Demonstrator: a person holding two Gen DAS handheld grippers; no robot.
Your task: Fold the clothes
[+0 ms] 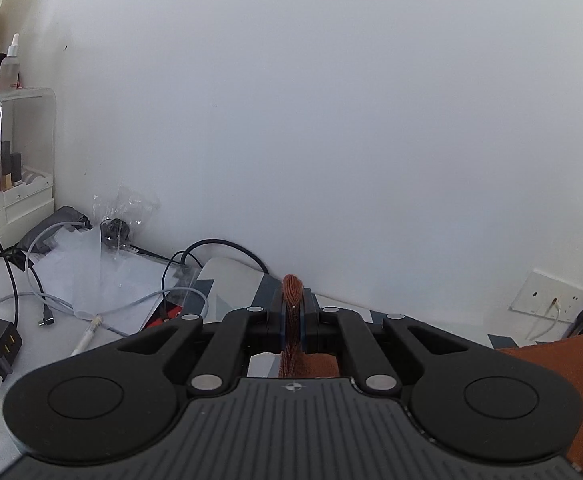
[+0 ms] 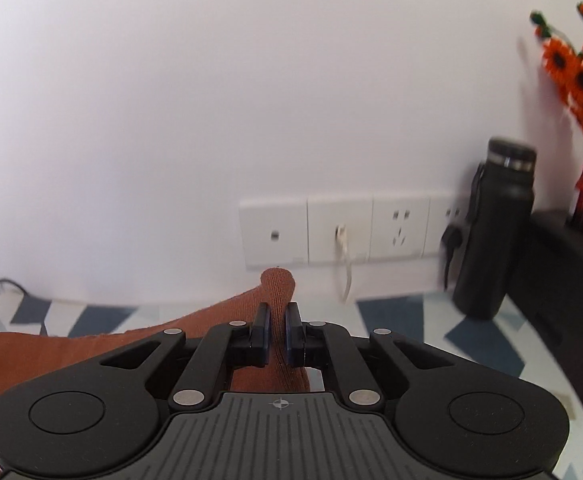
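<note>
Both grippers hold the rust cloth (image 1: 292,292) off the patterned table (image 2: 403,320). Left gripper (image 1: 292,320) is clamped tight on a bunched edge; right gripper (image 2: 278,332) pinches another fold poking out at twelve o'clock. Probably two corners held apart to spread it for folding. The cloth sags away at eight o'clock in the right view.

Open wall fills the space ahead of both hands. Cables (image 1: 7,268) and papers (image 1: 103,280) crowd the counter (image 2: 407,320) on the left. A black bottle (image 2: 491,232) and a dark box (image 2: 563,280) stand on the right.
</note>
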